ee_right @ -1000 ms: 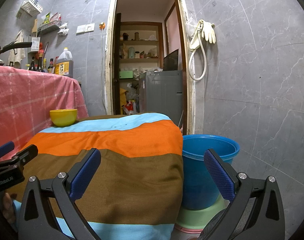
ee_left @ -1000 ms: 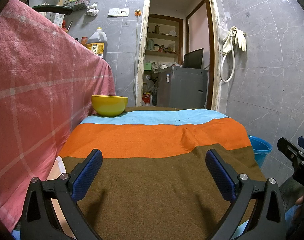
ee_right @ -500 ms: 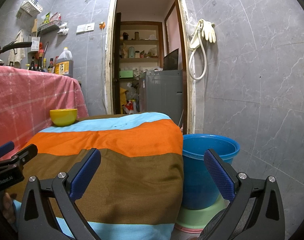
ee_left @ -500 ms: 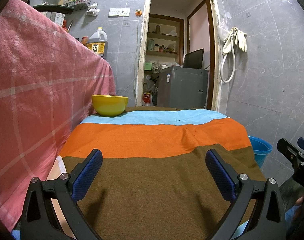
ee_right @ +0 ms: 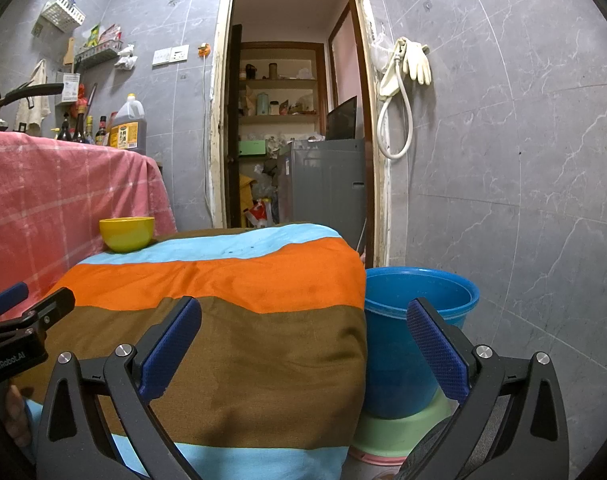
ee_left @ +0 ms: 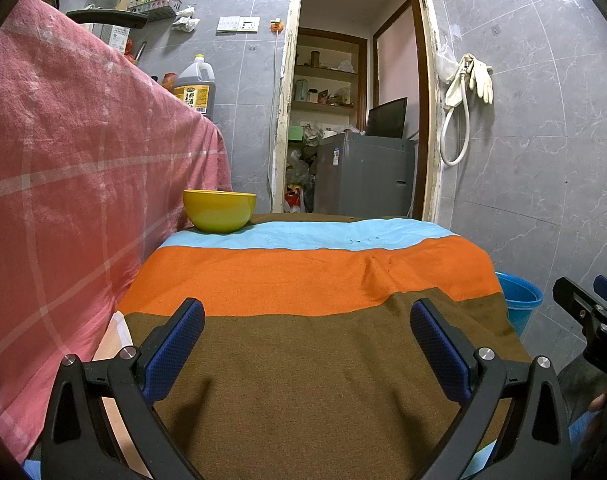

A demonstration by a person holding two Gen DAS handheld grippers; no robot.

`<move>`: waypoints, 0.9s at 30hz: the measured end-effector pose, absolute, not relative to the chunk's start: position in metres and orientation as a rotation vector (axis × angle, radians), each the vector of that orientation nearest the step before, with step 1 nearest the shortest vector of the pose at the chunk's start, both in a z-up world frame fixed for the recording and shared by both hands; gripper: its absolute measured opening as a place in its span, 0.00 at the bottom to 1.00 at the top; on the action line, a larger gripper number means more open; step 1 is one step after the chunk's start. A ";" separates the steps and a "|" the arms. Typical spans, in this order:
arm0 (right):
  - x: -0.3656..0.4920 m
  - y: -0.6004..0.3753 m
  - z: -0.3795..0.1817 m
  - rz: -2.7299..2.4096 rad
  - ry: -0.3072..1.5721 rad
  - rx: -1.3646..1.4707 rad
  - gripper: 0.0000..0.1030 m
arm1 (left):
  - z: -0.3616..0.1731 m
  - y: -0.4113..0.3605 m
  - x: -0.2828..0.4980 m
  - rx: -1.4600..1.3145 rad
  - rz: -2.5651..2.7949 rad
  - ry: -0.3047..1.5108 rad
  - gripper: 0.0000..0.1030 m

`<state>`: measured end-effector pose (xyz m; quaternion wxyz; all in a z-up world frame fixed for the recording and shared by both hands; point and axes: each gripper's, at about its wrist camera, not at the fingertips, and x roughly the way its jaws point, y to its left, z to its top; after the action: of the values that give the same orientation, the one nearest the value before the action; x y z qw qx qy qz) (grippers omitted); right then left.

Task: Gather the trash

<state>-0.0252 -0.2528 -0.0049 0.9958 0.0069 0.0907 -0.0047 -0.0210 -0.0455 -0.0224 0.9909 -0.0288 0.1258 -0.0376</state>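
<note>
**Both Grippers Open Over Striped Table, Nothing Held**

The left gripper sits at the lower centre of its frame, jaws spread wide and empty, above the brown band of the striped cloth. The right gripper is likewise spread and empty, positioned over the cloth's right edge. Its right finger overlaps the blue bucket at lower right, which stands on the floor just beside the table, on a green basin. A yellow bowl rests on the light-blue band at centre left, beside the pink cloth. No loose trash item is identifiable on the cloth.
</note>
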 end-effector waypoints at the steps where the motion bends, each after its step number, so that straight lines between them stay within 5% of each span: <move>1: -0.025 -0.253 -0.005 -0.009 0.182 0.014 1.00 | -0.022 -0.045 -0.021 -0.058 -0.075 0.252 0.98; 27: -0.025 -0.253 -0.004 -0.008 0.184 0.013 1.00 | -0.023 -0.046 -0.026 -0.048 -0.065 0.236 0.98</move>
<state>-0.0250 -0.2535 -0.0040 0.9957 0.0066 0.0919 -0.0041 -0.0260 -0.0458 -0.0229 0.9922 -0.0240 0.1179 -0.0325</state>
